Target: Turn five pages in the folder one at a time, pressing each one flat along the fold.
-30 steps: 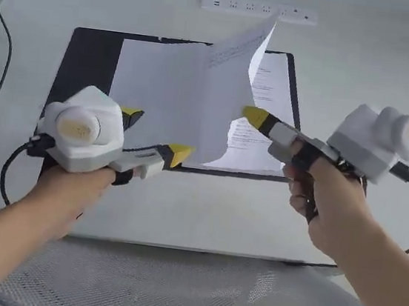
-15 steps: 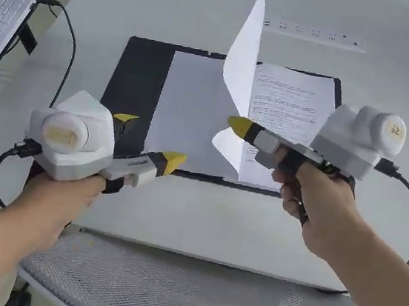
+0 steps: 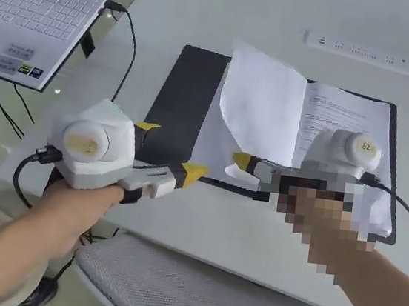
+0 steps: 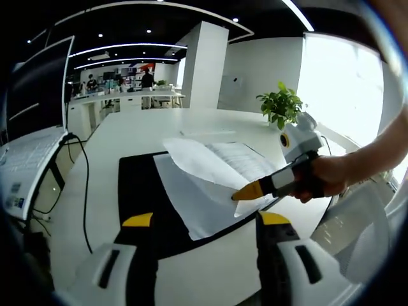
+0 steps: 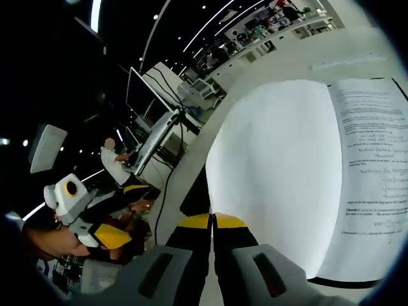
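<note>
Page (image 3: 263,104) has tipped since half a second ago: near upright then, it leans over the left half of the folder (image 3: 186,91) at this moment. Head camera has swung too.

Right hand-held gripper (image 3: 242,161): jaws clenched, yellow tips pressed together with no gap in the right gripper view. They meet at the lower edge of the lifted page, which bows up from them. I log this as a pinch on the page, though the contact itself is hard to see.

Left hand-held gripper (image 3: 171,149): jaws spread wide, nothing between them, held in the air above the near-left edge of the folder and touching nothing.

Folder lies open and flat on the white table (image 3: 204,220), black cover showing on the left, printed sheet (image 3: 343,121) on the right.

Hidden or unclear: print on that sheet is too small to read, and the folder's near right corner is covered by the right hand-held gripper and the hand holding it.

Between views: head view shows a laptop (image 3: 35,13) at far left on the table. Left gripper view shows a potted plant (image 4: 280,105) beyond the table.
</note>
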A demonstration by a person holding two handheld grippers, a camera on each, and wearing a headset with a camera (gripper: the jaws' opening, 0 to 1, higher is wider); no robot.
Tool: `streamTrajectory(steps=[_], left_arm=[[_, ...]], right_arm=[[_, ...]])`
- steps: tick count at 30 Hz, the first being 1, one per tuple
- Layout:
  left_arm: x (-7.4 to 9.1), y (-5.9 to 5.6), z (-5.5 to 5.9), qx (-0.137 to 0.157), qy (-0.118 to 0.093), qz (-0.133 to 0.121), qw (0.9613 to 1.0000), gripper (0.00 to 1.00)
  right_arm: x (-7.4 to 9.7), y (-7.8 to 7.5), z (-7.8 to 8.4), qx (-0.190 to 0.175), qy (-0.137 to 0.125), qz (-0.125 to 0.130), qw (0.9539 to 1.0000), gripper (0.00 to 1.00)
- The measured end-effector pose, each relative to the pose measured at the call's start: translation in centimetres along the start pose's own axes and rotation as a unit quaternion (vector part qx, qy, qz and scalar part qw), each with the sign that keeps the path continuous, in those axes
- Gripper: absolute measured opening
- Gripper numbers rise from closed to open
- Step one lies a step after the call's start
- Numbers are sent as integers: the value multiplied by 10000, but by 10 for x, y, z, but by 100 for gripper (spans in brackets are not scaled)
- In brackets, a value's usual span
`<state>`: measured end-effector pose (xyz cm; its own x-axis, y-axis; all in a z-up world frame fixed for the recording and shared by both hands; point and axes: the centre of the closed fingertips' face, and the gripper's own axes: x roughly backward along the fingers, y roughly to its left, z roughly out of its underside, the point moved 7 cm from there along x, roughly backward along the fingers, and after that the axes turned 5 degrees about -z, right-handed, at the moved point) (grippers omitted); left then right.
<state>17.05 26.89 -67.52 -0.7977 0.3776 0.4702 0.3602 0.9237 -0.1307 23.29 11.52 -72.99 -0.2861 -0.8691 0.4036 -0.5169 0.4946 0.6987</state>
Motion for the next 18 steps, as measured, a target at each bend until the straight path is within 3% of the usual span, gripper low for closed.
streamTrajectory(steps=[3,18], left_arm=[[1,2,3,-18,33,4,10000,62],[2,9,13,-19,178,-20,9998,60]], right_arm=[[-9,-1,6,52,173,19,9998,0],[-35,-5,20,-18,502,-38,9987,0]])
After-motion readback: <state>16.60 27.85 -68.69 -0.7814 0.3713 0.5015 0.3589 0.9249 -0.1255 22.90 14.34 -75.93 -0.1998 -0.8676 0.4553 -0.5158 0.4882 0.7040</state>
